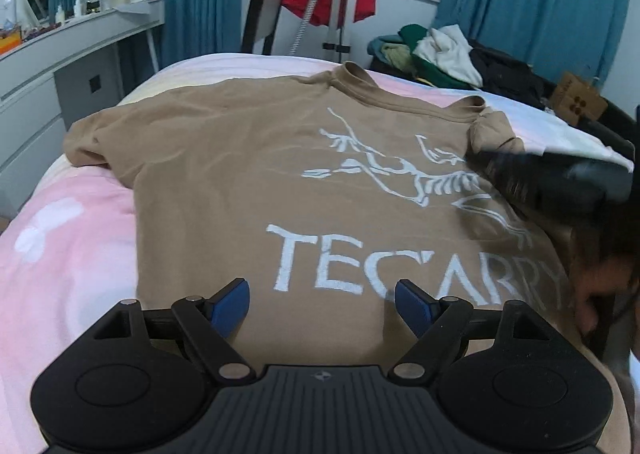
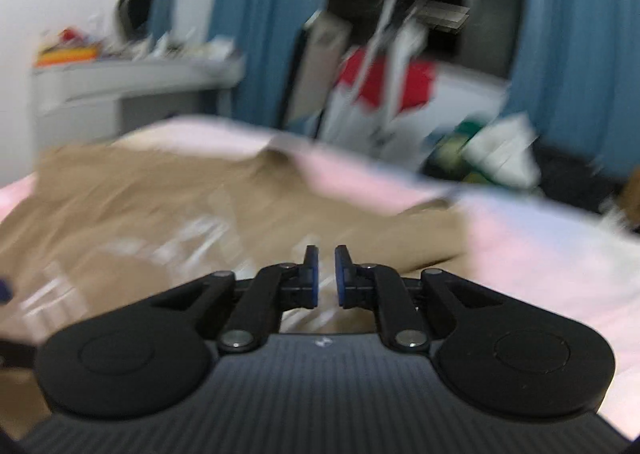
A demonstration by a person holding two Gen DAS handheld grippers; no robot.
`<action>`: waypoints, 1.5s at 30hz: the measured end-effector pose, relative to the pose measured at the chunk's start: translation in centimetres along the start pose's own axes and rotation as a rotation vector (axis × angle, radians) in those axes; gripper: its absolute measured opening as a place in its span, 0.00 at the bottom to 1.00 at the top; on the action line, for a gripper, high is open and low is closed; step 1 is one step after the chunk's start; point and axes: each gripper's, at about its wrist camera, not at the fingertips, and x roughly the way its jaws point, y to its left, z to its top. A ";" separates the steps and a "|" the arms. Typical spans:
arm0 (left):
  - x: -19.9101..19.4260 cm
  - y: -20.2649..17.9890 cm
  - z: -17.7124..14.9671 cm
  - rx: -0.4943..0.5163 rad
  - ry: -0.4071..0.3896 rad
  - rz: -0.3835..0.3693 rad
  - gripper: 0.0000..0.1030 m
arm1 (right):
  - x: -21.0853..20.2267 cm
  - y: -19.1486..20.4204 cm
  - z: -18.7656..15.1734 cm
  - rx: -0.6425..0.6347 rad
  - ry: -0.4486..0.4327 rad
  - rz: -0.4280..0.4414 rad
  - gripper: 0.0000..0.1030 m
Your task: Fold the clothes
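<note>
A tan T-shirt (image 1: 240,173) with a white print lies back side up on the pink bed (image 1: 60,254), collar at the far end. Its left sleeve (image 1: 88,141) is spread out and its right sleeve (image 1: 494,129) is bunched up. My left gripper (image 1: 320,294) hovers open over the shirt's near hem with nothing between its pads. My right gripper (image 1: 492,169), blurred, sits over the shirt's right shoulder by the bunched sleeve. In the right wrist view the T-shirt (image 2: 140,205) is blurred, and the right gripper (image 2: 326,274) has a narrow gap between its pads, with no cloth in it.
A pile of clothes (image 1: 436,53) lies past the bed's far right corner, beside a cardboard box (image 1: 576,101). A grey desk (image 1: 80,37) with bottles stands on the left. A tripod with a red cloth (image 1: 328,1) is behind the bed. A hand (image 1: 592,294) shows at the right edge.
</note>
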 end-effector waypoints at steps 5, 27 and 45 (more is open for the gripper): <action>0.0 -0.3 -0.3 0.024 0.005 0.011 0.79 | -1.5 -1.7 -0.3 0.142 0.001 0.139 0.55; 0.1 -0.3 -1.1 0.060 -0.004 0.008 0.80 | -4.8 -15.5 -3.3 0.873 -0.042 -0.140 0.06; 0.1 -0.5 -1.2 0.080 -0.005 0.015 0.80 | -12.8 -22.7 -6.1 1.144 -0.227 -0.515 0.41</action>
